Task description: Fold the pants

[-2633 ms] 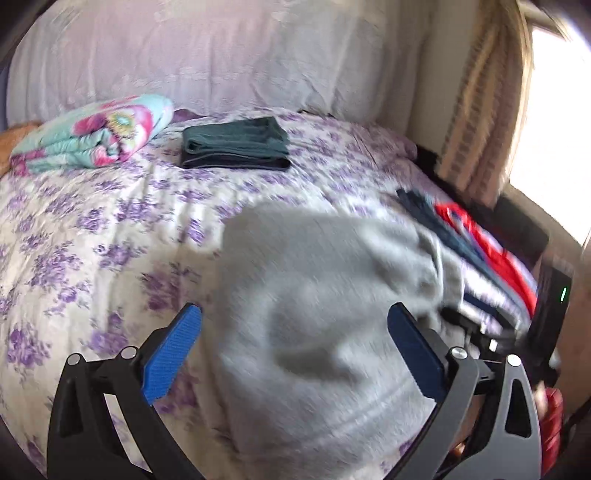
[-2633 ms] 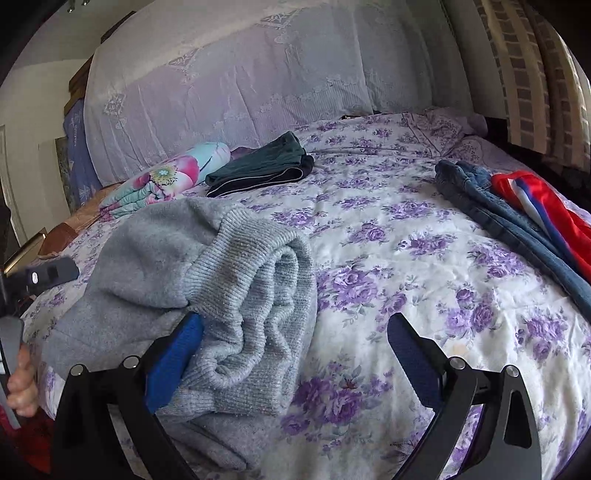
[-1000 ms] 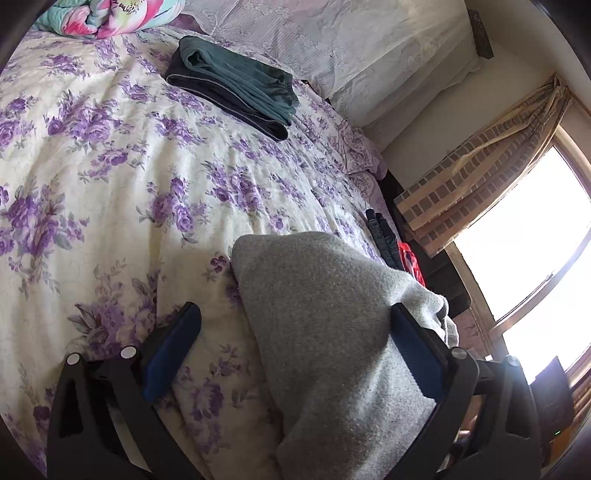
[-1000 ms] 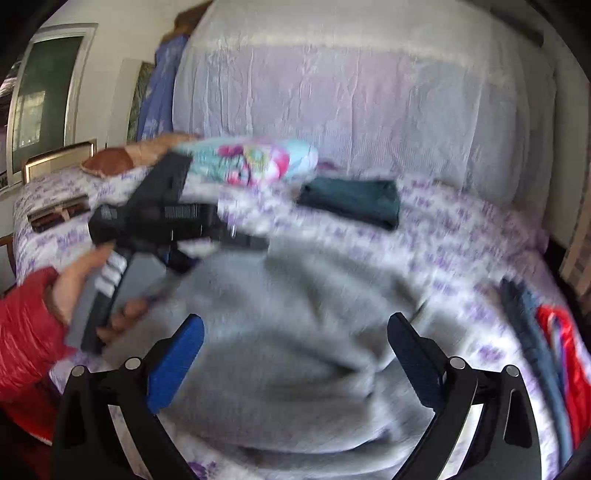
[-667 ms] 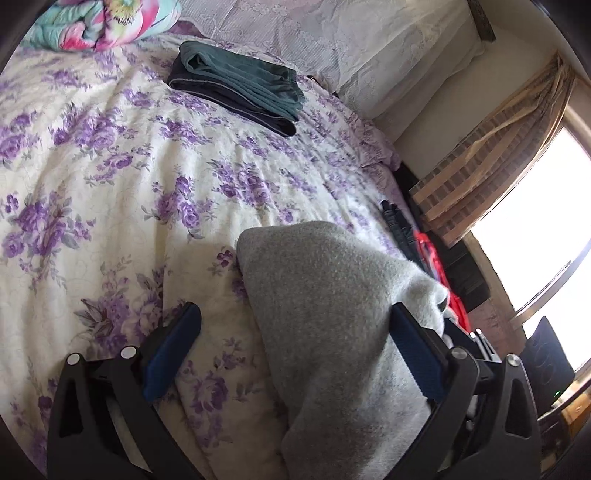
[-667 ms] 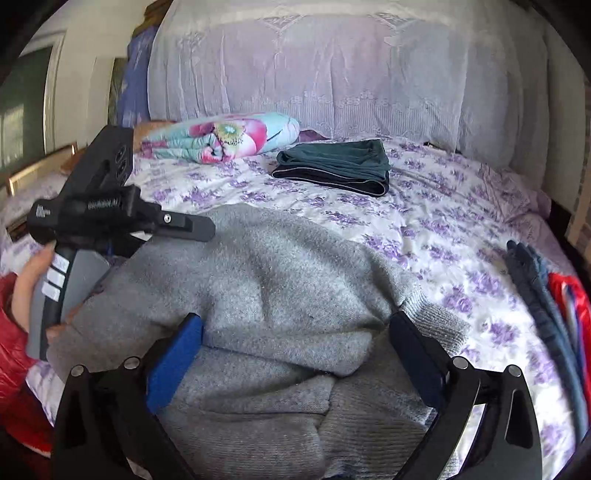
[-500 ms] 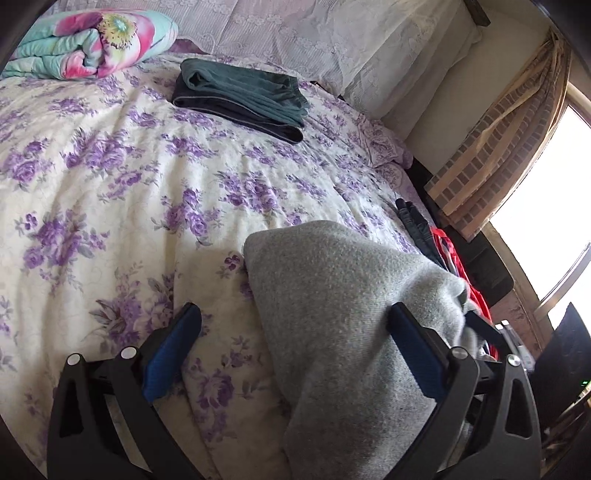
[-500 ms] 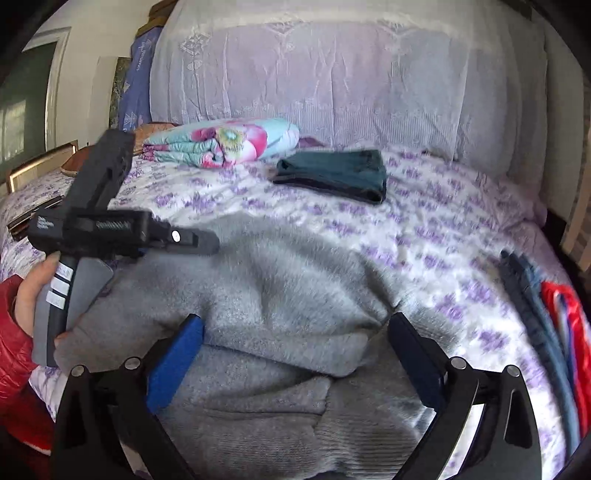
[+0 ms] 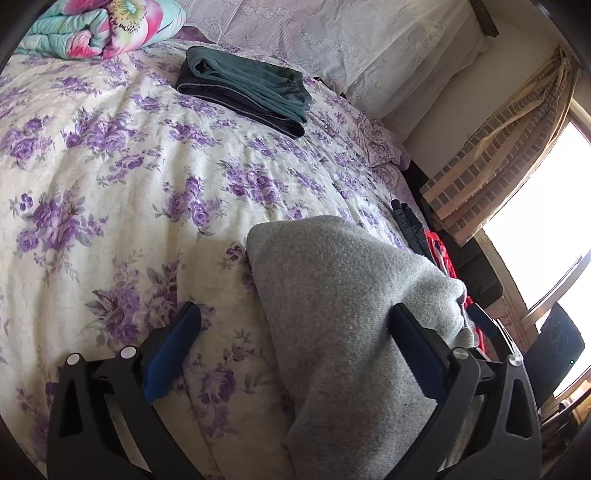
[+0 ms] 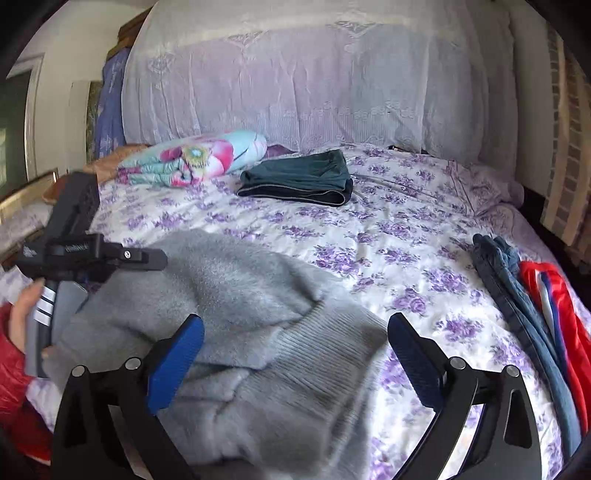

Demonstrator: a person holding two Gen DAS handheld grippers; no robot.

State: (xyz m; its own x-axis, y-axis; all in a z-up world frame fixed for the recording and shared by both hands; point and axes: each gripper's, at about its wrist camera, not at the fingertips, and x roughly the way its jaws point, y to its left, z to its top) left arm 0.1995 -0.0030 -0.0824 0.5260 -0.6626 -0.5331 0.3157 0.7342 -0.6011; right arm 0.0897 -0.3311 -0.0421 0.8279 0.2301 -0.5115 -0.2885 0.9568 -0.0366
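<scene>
Since the earlier frames, the left wrist view has been tilted so that more of the headboard end of the bed [image 9: 110, 155] is taken in, while the grey pants [image 9: 343, 302] are kept in the lower right of the picture. No fold is seen to be added in that interval, so the task is judged to be paused between folds. The left claw [image 9: 291, 339] is held wide apart, its blue pads clamped on nothing; the right-hand pad is pressed close to or against the grey fabric, though contact cannot be confirmed. A folded dark green garment [image 9: 243, 88] is seen well apart, near a floral bundle [image 9: 99, 29].

From the right wrist view, the pants [image 10: 236, 325] are shown bunched and blurred at the near edge of the bed [image 10: 406, 236], which suggests the camera or the cloth is being moved. The right claw [image 10: 295, 350] is likewise spread wide above the fabric, nothing gripped. The left claw [image 10: 92, 254] is seen at the left edge of the pile, held by a hand [image 10: 26, 314]. Jeans [image 10: 517, 295] and a red garment [image 10: 557, 314] lie at the right.
</scene>
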